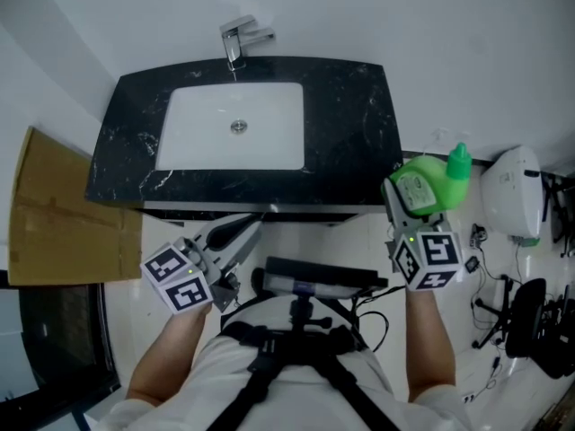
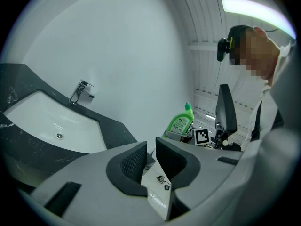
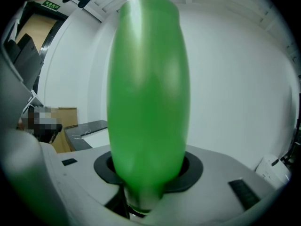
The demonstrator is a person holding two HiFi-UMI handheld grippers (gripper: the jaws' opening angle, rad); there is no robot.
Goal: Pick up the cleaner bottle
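Note:
The green cleaner bottle (image 1: 422, 185) with a green cap hangs in the air off the counter's right front corner, and my right gripper (image 1: 418, 212) is shut on its lower body. In the right gripper view the bottle (image 3: 148, 93) fills the middle, standing up out of the gripper (image 3: 148, 182). My left gripper (image 1: 241, 233) is low at the left, in front of the counter, pointing up and right. Its jaws stand almost together with nothing between them (image 2: 149, 157). The left gripper view also shows the bottle (image 2: 179, 124) further off.
A black marble counter (image 1: 350, 124) holds a white basin (image 1: 234, 124) with a chrome faucet (image 1: 238, 41) at the back wall. Flat cardboard (image 1: 63, 209) leans at the left. A white device (image 1: 509, 191), cables and black stands (image 1: 539, 326) crowd the floor at the right.

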